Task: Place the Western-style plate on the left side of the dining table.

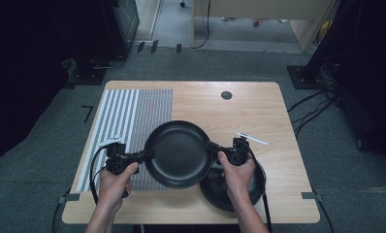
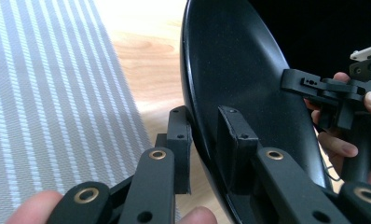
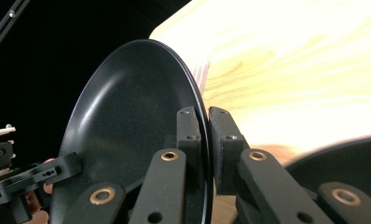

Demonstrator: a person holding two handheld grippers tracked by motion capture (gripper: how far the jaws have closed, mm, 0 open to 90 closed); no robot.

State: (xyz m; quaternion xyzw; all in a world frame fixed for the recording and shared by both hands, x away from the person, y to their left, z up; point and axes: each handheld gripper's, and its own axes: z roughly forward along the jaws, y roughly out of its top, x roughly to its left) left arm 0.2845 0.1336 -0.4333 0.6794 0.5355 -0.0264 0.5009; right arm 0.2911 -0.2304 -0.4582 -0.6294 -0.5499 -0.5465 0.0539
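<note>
Black and stiff, the upper plate [image 1: 179, 154] hung above the desk [image 1: 259, 116], over another plate [image 1: 232, 191]; we pinched opposite rims with the left tool [image 1: 147, 154] and right tool [image 1: 214, 148], fearing slippery glaze.

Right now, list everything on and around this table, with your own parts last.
upper black plate: one, black, held above the table's middle by its two opposite rims.
lower black plate: one, black, on the table at front right, partly under the held plate and the right hand.
striped mat: one, grey and white, on the table's left part.
white strip: one, white, on the table right of the plates.
table: one, light wood, with a dark round hole near its far edge.
left gripper: one, black, jaws shut on the held plate's left rim.
right gripper: one, black, jaws shut on its right rim.
</note>
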